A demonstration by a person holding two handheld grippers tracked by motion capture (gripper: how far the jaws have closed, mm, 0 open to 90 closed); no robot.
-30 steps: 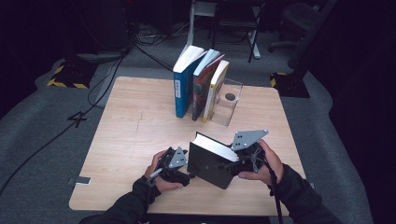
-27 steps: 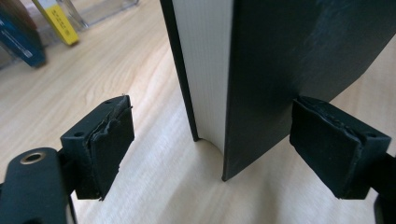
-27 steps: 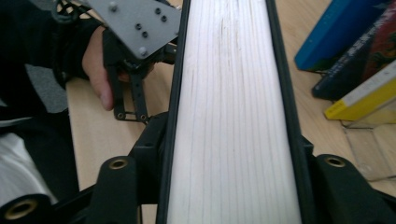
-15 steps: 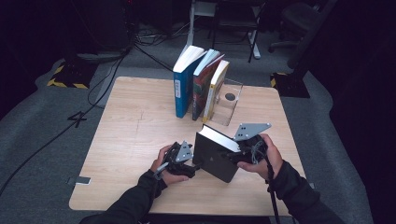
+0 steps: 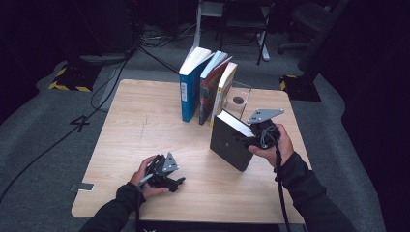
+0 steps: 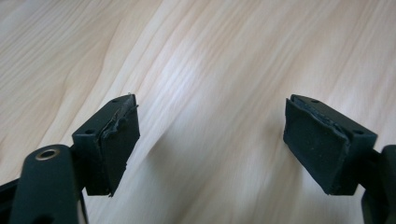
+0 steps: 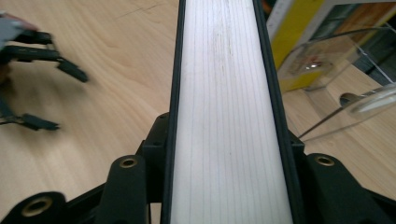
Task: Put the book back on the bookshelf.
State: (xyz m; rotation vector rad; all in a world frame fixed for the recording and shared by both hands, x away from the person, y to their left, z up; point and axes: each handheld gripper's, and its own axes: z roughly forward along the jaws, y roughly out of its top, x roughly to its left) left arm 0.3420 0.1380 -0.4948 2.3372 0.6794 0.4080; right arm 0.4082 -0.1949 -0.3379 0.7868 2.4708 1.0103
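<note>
A thick black book (image 5: 231,141) with white page edges (image 7: 224,70) stands tilted at the right of the wooden table (image 5: 145,121). My right gripper (image 5: 245,140) is shut on its upper right edge, one jaw on each cover (image 7: 224,140); its jaws have just been closing on it. My left gripper (image 5: 175,181) is near the front edge, well left of the book. Its jaws have just been opening and stand open with nothing but bare wood between them (image 6: 210,140). The right gripper view also shows the left gripper (image 7: 42,70) far off at the left.
Three books lean together at the back: a blue one (image 5: 191,84), a multicoloured one (image 5: 211,84) and a yellow-spined one (image 5: 225,92). A clear acrylic bookend (image 5: 241,99) stands just right of them, close behind the black book. A small card (image 5: 86,186) lies on the floor.
The left gripper has let go of the black book and drawn back to the left. The right gripper has carried the book to the right and farther back, toward the bookend.
</note>
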